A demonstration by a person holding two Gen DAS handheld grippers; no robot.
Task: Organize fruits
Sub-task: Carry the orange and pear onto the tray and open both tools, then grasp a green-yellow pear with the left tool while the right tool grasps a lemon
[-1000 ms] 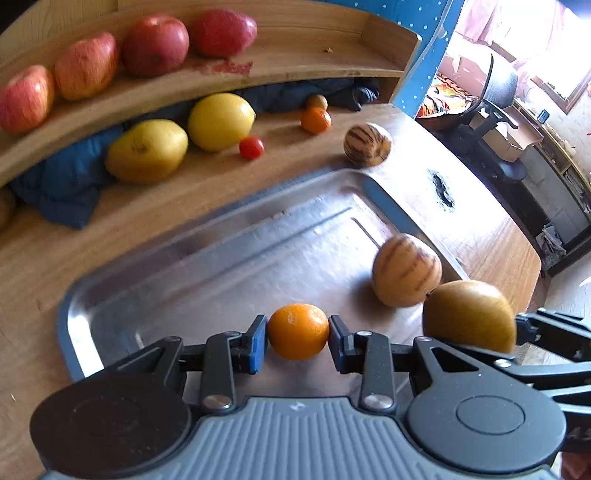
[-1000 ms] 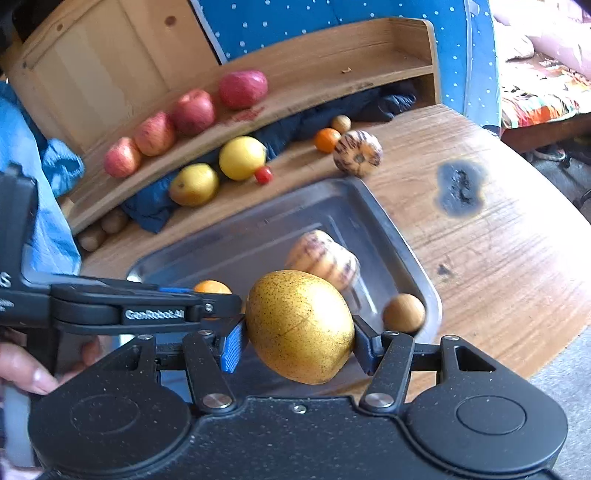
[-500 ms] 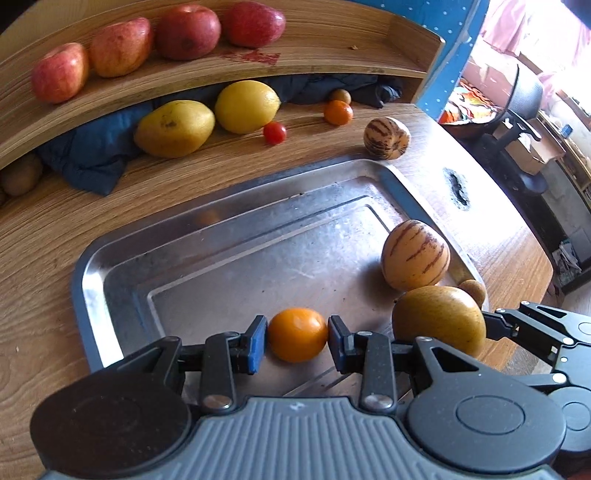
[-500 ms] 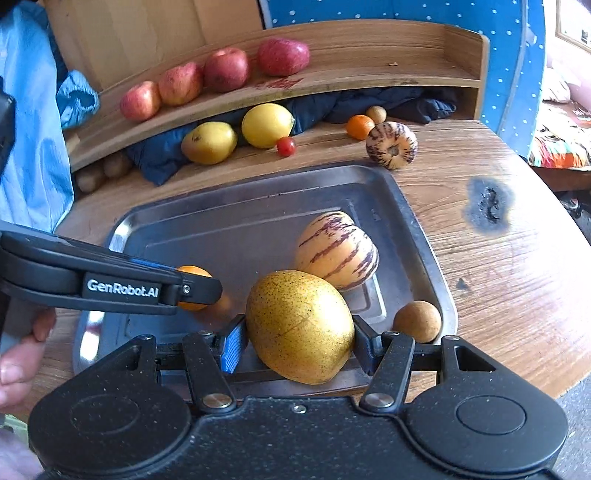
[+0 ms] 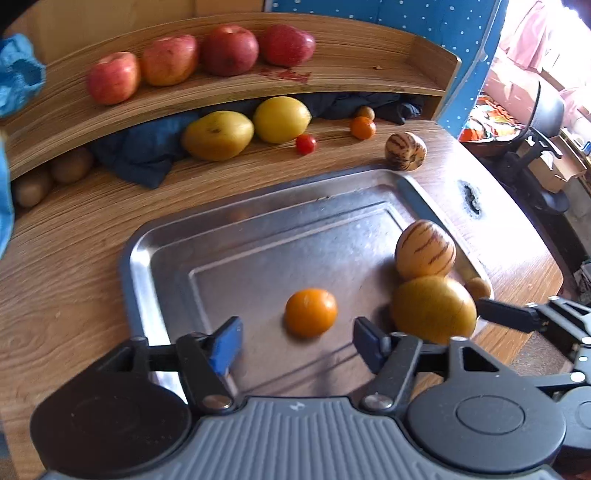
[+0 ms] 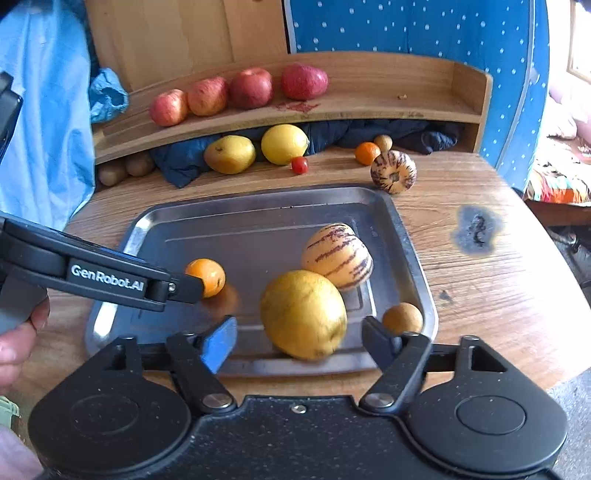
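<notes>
Two released fruits, small glossy orange (image 5: 310, 312), speckled yellow pear (image 6: 303, 314)

You are working at a wooden table (image 6: 480, 295) with a dark scorch mark (image 6: 476, 229) on its right part. A curved wooden shelf (image 6: 369, 107) stands along its far edge, with dark blue cloth (image 6: 369, 133) bunched under it. Behind that you have a blue wall panel with white dots (image 6: 406, 29) and a wooden panel (image 6: 177, 37). To your right, bright daylight washes out the room, where 1 black office chair (image 5: 546, 122) stands beside a patterned fabric (image 6: 557, 181).
</notes>
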